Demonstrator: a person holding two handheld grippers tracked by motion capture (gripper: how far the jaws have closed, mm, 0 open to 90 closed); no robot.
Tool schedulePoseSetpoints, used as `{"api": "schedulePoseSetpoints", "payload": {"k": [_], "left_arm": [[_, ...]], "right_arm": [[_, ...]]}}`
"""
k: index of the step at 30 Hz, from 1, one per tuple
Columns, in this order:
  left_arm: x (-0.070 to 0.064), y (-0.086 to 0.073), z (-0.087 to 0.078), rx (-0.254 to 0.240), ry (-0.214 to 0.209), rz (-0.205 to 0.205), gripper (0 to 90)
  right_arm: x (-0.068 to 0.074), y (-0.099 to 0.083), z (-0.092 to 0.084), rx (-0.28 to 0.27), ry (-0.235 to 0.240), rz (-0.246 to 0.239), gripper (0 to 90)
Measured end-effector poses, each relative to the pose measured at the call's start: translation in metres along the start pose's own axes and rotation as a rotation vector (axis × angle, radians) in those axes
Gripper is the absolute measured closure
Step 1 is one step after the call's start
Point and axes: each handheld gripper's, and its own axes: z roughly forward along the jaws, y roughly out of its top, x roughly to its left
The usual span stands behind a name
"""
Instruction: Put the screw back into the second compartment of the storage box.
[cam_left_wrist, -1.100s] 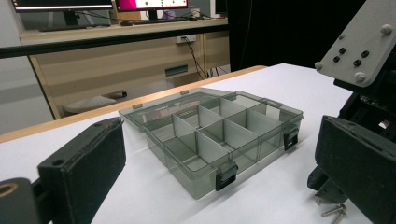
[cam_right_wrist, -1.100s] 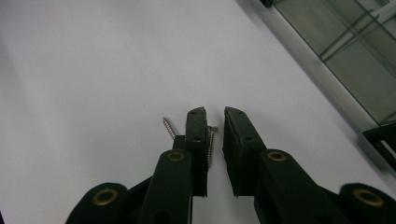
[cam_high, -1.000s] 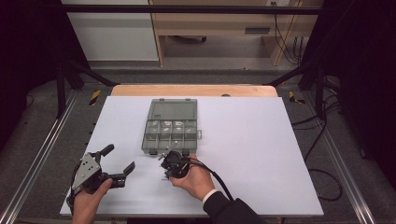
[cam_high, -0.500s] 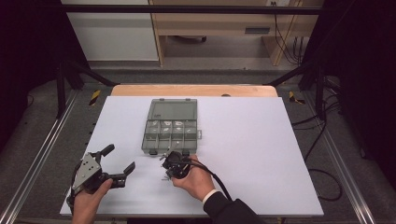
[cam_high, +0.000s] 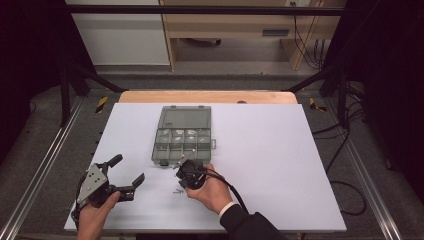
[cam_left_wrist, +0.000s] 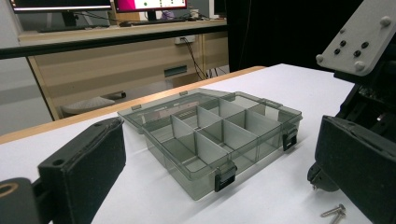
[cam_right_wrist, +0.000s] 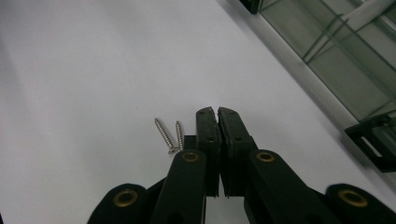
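Note:
A smoky clear compartment box lies mid-table with its lid folded back; in the left gripper view the box stands just ahead, its dividers showing. My right gripper is shut, tips down close to the white table, with nothing seen between the jaws. Two small silver screws lie side by side just left of those tips. From above, the right gripper sits at the box's front edge, with the screws beside it. My left gripper is open and empty at the front left.
The white table top has free room on the right half. Its front edge runs just below both hands. A wooden strip borders the far side. The right gripper's cable trails back over the sleeve.

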Motion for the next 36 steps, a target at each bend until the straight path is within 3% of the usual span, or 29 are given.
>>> {"api": "schedulePoseSetpoints", "payload": {"k": [17,36], "left_arm": [[-0.001,0.0,0.0,-0.003,0.001,0.001,1.6],[-0.001,0.0,0.0,-0.016,-0.009,-0.004,1.4]], "right_arm": [[-0.013,0.005,-0.025,-0.073,-0.023,0.015,88.1],[-0.029,0.036,-0.056,-0.167,-0.102,0.011,88.1]]}}
